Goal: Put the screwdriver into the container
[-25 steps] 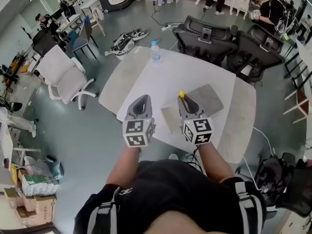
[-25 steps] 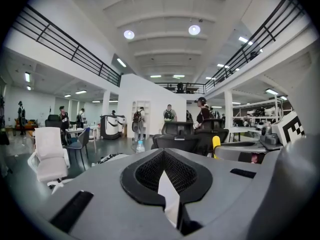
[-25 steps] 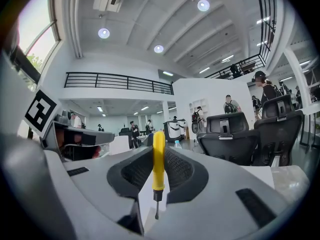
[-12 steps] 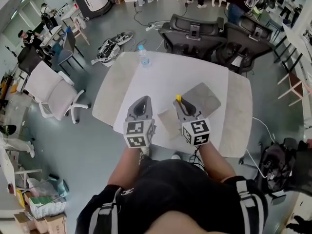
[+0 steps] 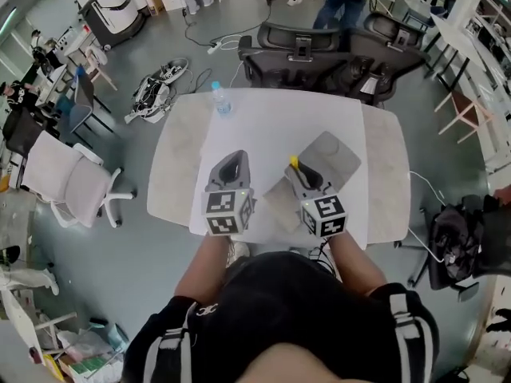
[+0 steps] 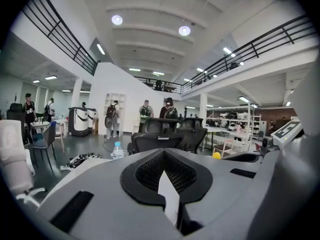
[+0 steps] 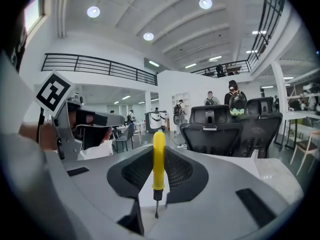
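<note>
The screwdriver (image 7: 158, 156) looks light and stiff, with a smooth yellow handle that could slip. It stands upright, blade down, clamped low on that handle in the right gripper (image 7: 157, 186), while the left gripper (image 6: 167, 186) at its 9 o'clock is closed on nothing. Below is a white surface (image 5: 271, 122) bearing grey flat pieces (image 5: 334, 154), with a water bottle (image 5: 220, 102) at 11 o'clock and office chairs (image 5: 299, 50) at 12 o'clock.

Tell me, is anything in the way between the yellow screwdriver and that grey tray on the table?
Nothing visible does. The right gripper holds the screwdriver over the table, and the grey tray lies just beyond it, with no object between.
</note>
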`<action>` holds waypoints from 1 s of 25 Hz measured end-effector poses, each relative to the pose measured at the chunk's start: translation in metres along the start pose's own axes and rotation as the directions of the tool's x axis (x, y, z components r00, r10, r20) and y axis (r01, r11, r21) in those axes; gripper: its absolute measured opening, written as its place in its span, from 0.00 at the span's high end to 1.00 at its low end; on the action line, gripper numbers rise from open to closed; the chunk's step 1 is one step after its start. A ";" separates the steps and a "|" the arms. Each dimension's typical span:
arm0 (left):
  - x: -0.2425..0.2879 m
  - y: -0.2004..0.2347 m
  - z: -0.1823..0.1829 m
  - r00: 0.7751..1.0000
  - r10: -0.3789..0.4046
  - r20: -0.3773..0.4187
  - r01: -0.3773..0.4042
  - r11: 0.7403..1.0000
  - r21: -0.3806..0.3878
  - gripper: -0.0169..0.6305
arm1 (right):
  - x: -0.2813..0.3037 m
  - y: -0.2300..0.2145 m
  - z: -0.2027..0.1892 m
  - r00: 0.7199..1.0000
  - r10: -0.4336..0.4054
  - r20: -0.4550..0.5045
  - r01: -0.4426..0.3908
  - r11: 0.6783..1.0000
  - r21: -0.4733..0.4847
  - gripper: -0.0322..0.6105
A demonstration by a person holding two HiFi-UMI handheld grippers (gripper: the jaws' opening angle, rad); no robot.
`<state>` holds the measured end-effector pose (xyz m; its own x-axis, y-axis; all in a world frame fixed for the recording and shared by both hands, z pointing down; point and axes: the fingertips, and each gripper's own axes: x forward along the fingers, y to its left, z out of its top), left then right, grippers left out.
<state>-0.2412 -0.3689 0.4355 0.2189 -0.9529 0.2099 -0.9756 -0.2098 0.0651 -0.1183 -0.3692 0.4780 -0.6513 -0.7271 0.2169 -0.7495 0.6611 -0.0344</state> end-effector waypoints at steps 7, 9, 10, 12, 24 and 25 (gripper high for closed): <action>0.012 0.019 -0.007 0.996 -0.083 -0.017 0.083 0.997 -0.001 0.97 | 0.017 0.003 -0.023 0.996 -0.055 -0.070 0.058 0.997 0.041 0.85; 0.013 0.024 -0.012 0.995 -0.098 -0.023 0.098 0.995 -0.006 0.97 | 0.021 0.003 -0.035 0.993 -0.057 -0.104 0.065 0.995 0.073 0.85; 0.013 0.026 -0.013 0.994 -0.105 -0.027 0.104 0.995 -0.007 0.97 | 0.023 0.004 -0.041 0.991 -0.062 -0.120 0.072 0.994 0.083 0.85; 0.013 0.028 -0.016 0.993 -0.117 -0.032 0.117 0.993 -0.004 0.97 | 0.025 0.004 -0.054 0.985 -0.075 -0.155 0.090 0.992 0.088 0.85; 0.007 0.037 -0.036 0.988 -0.134 -0.073 0.132 0.991 -0.024 0.97 | 0.036 0.010 -0.135 0.924 -0.074 -0.375 0.124 0.986 0.109 0.85; 0.006 0.038 -0.037 0.988 -0.132 -0.076 0.131 0.991 -0.025 0.97 | 0.037 0.010 -0.140 0.918 -0.070 -0.391 0.125 0.985 0.118 0.85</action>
<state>-0.2758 -0.3748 0.4752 0.3469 -0.8973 0.2729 -0.9378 -0.3270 0.1168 -0.1336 -0.3638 0.6228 -0.4992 -0.6410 0.5830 -0.8337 0.5386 -0.1218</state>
